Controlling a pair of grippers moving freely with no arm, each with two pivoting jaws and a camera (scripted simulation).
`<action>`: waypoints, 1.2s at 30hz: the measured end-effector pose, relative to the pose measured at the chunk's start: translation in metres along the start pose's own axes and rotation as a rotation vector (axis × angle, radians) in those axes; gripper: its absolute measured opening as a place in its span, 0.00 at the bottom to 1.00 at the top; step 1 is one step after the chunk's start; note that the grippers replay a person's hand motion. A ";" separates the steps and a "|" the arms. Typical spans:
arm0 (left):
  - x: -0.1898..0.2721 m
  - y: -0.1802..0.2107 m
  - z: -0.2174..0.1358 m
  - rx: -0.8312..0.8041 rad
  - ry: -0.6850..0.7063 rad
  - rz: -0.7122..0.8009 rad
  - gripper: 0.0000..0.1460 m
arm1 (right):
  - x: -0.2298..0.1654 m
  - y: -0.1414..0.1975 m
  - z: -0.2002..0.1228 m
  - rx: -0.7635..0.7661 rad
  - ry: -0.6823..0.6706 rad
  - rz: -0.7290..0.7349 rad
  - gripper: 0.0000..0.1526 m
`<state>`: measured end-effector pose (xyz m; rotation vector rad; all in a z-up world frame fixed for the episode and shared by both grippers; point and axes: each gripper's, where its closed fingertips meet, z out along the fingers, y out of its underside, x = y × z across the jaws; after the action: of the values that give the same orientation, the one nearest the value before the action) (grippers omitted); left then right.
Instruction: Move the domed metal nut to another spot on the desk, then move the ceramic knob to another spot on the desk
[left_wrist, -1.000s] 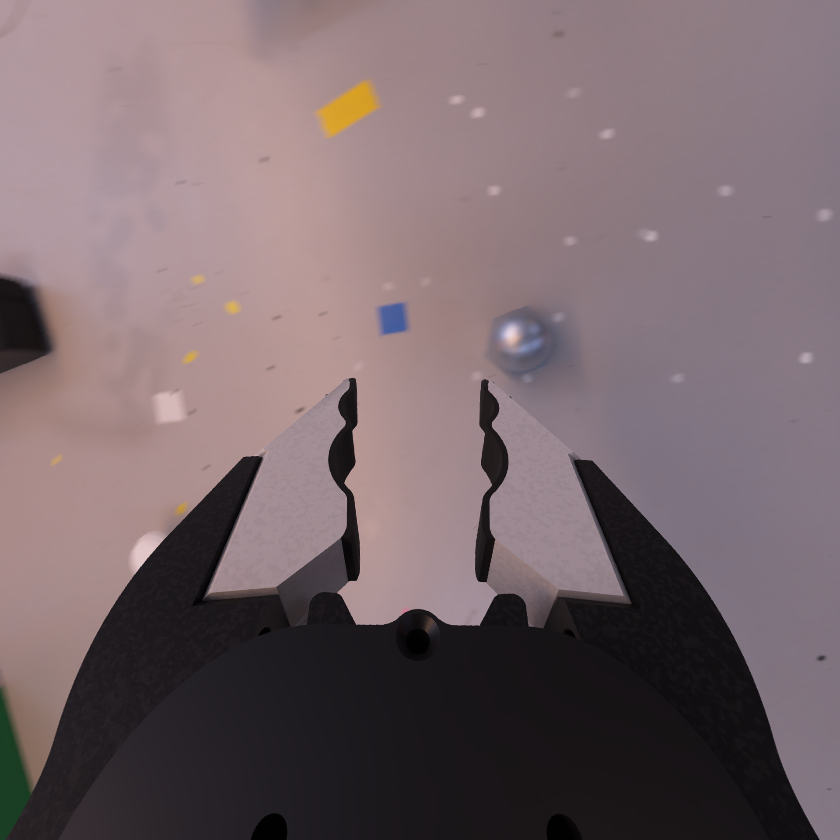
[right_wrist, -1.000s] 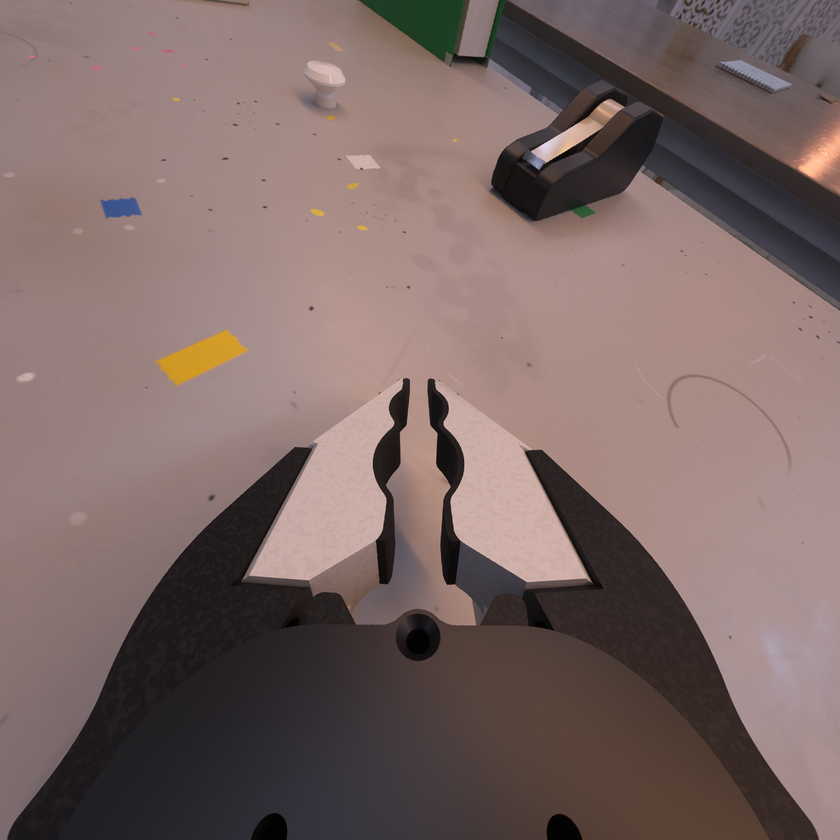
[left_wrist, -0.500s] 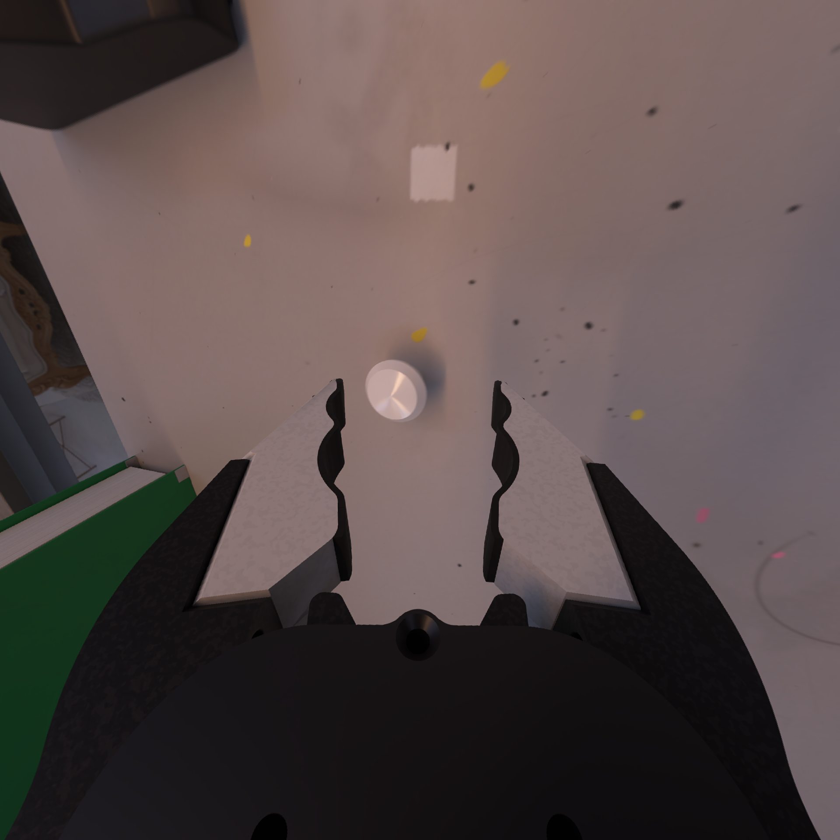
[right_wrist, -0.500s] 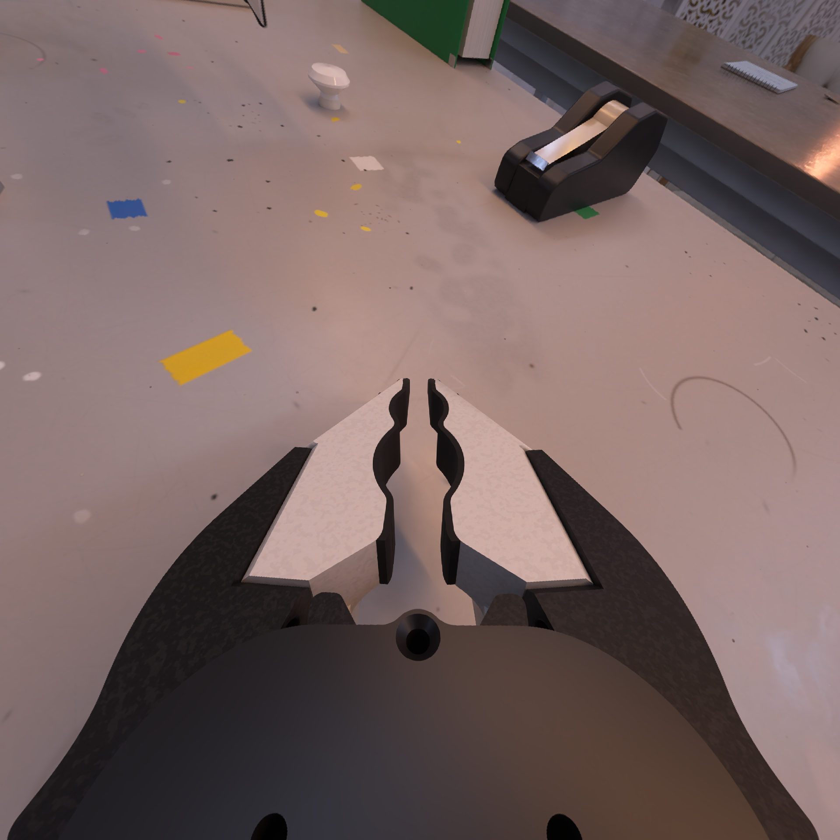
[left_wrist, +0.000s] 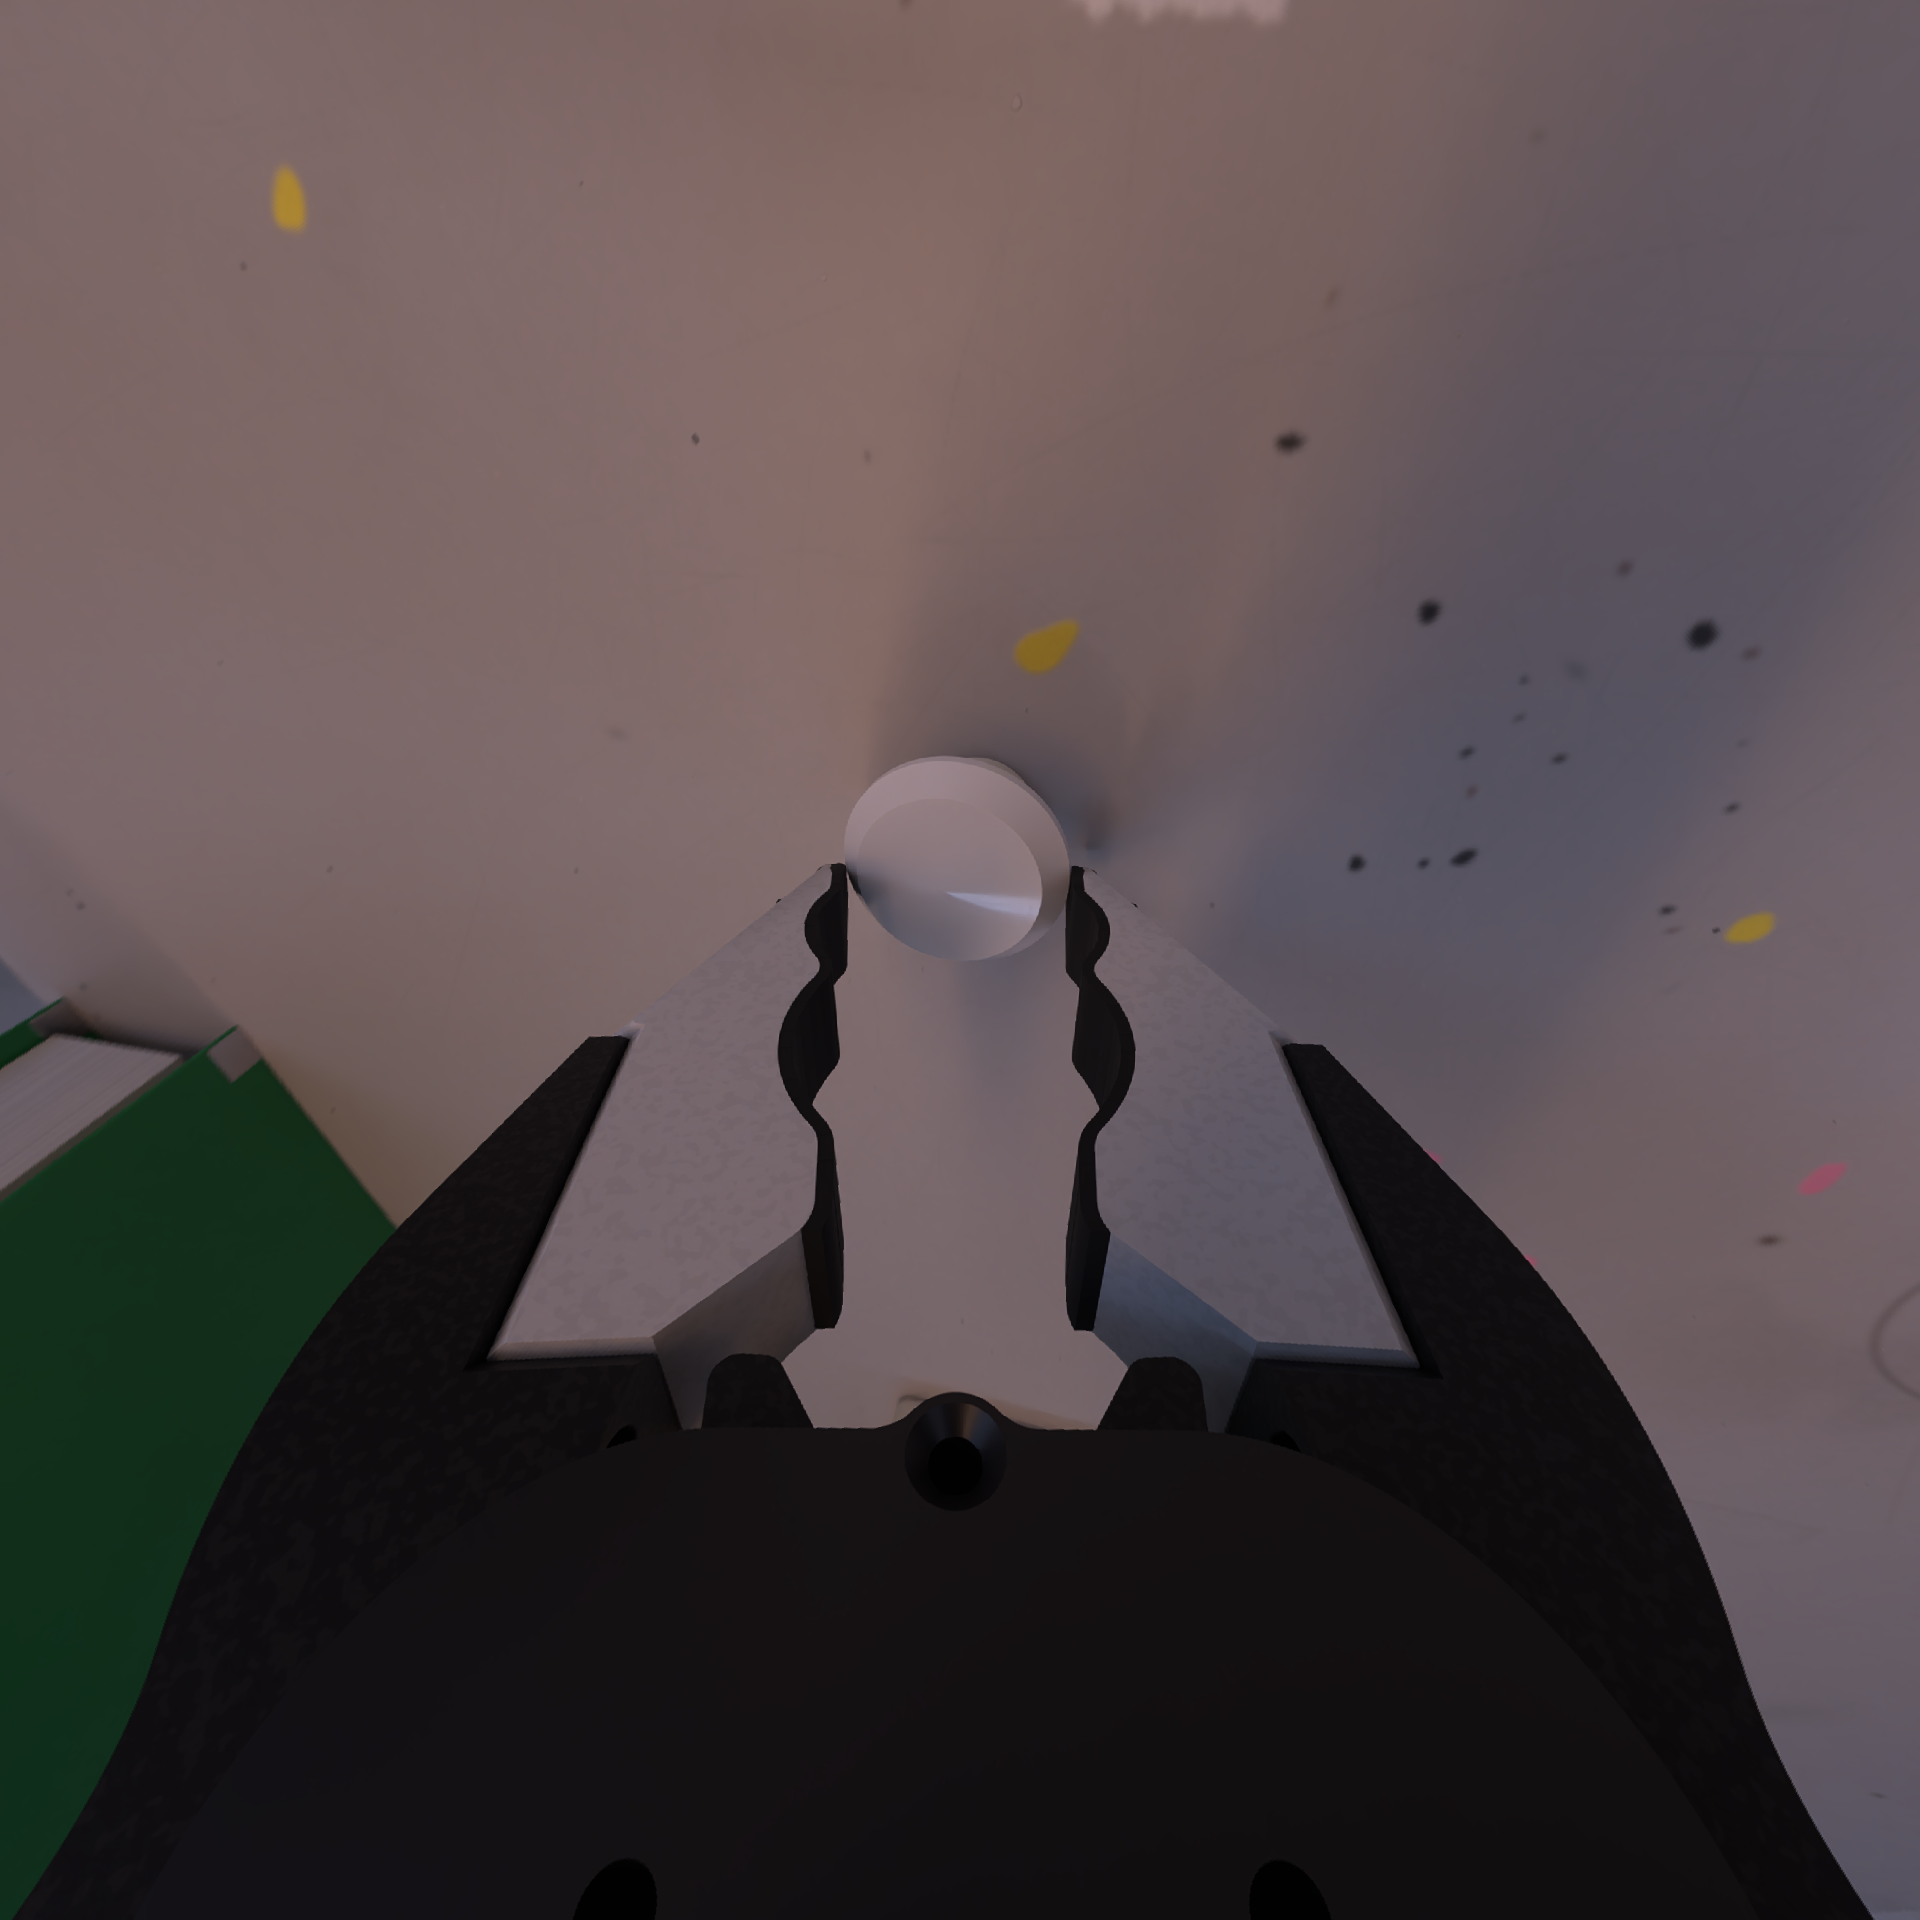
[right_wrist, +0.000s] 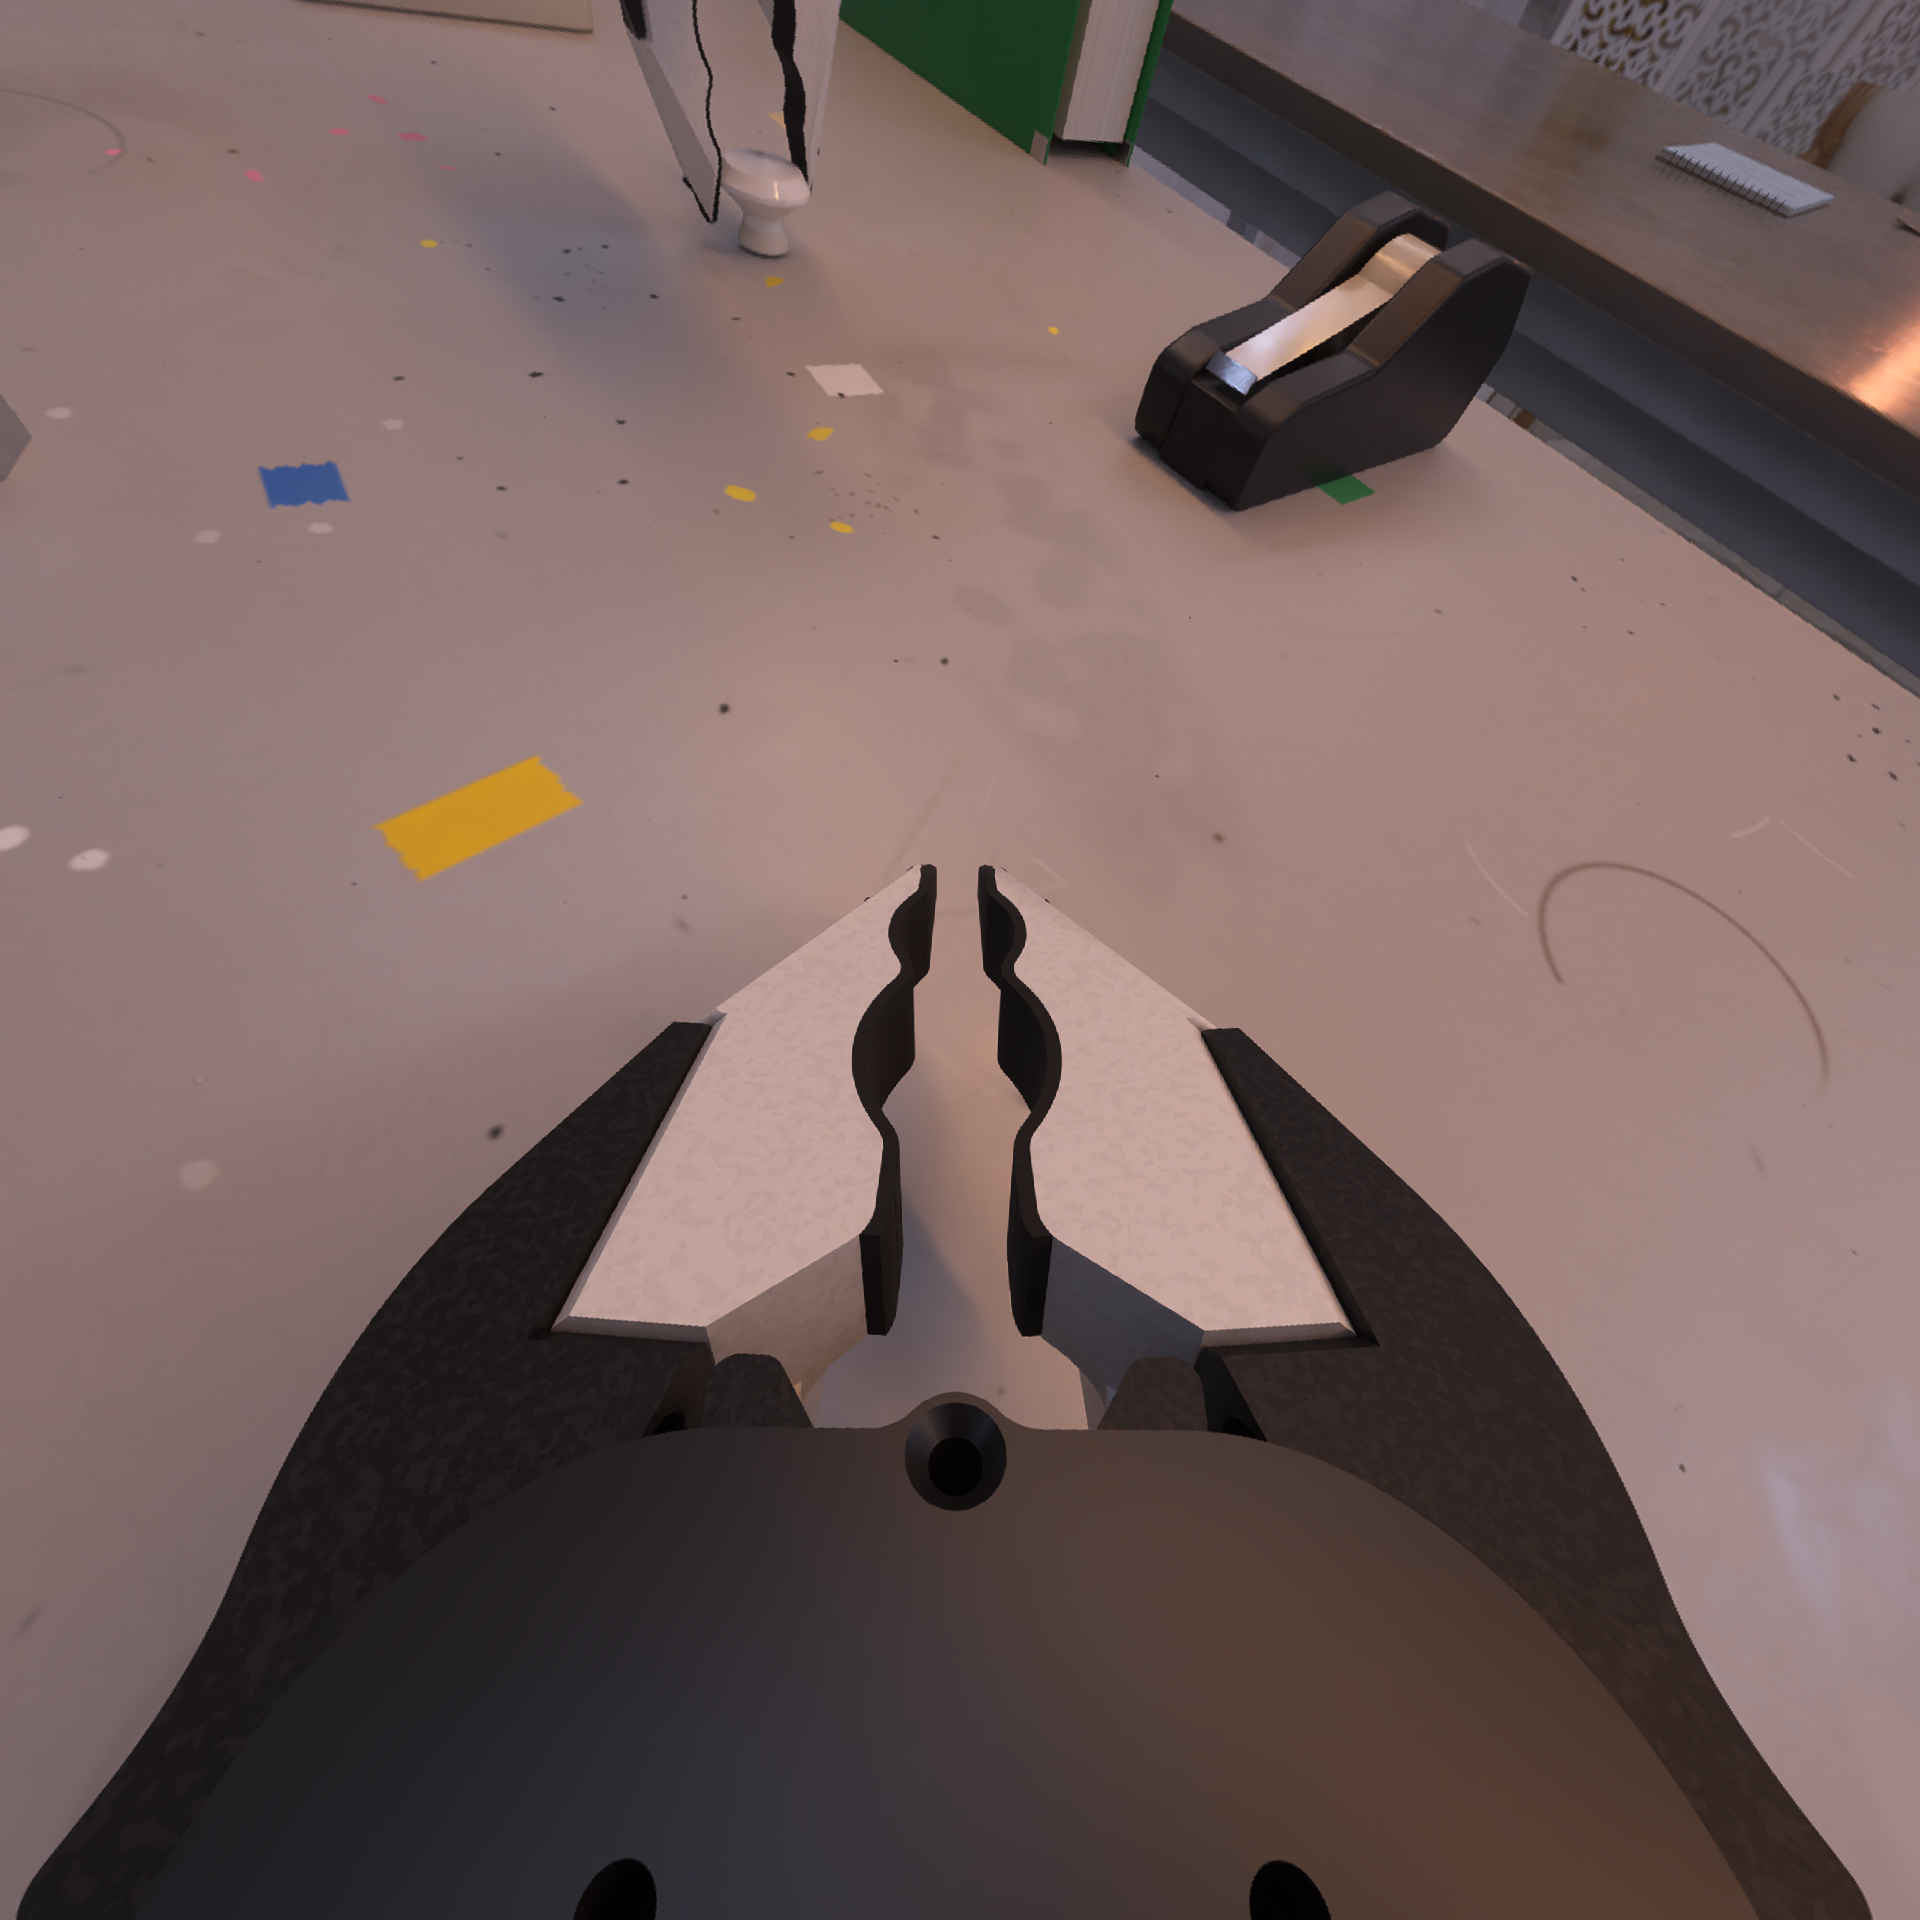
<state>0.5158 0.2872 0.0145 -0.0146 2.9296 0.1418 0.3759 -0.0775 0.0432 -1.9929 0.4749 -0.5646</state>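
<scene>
The white ceramic knob (left_wrist: 951, 883) stands on the pale desk. My left gripper (left_wrist: 958, 878) points down over it, and both fingertips touch the sides of its round cap. The right wrist view shows the same grasp from afar: the knob (right_wrist: 767, 192) stands on its foot between the left gripper's (right_wrist: 753, 187) two fingers. My right gripper (right_wrist: 956, 873) hovers low over bare desk with its jaws nearly together and nothing between them. The domed metal nut is not in view.
A green book (left_wrist: 156, 1247) lies close to the left of the knob and also shows in the right wrist view (right_wrist: 987, 62). A black tape dispenser (right_wrist: 1330, 353) stands near the desk's right edge. Yellow (right_wrist: 478, 816) and blue (right_wrist: 301, 485) tape patches lie flat on the desk.
My left gripper has left the nut's area, moved over the knob, come down and narrowed its jaws onto the cap. My right gripper has stayed almost still.
</scene>
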 end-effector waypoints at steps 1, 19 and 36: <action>0.000 0.002 -0.004 -0.012 -0.012 -0.001 0.28 | 0.000 0.001 -0.001 -0.001 0.000 0.001 0.05; 0.154 -0.190 -0.163 0.190 -0.072 0.069 0.28 | 0.003 0.032 -0.068 0.005 -0.026 0.013 0.05; 0.261 -0.315 -0.100 0.124 0.110 0.081 0.28 | 0.012 0.057 -0.106 -0.025 -0.091 -0.002 0.05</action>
<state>0.2459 -0.0364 0.0275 0.1187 3.0445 -0.0297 0.3199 -0.1847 0.0387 -2.0331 0.4260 -0.4692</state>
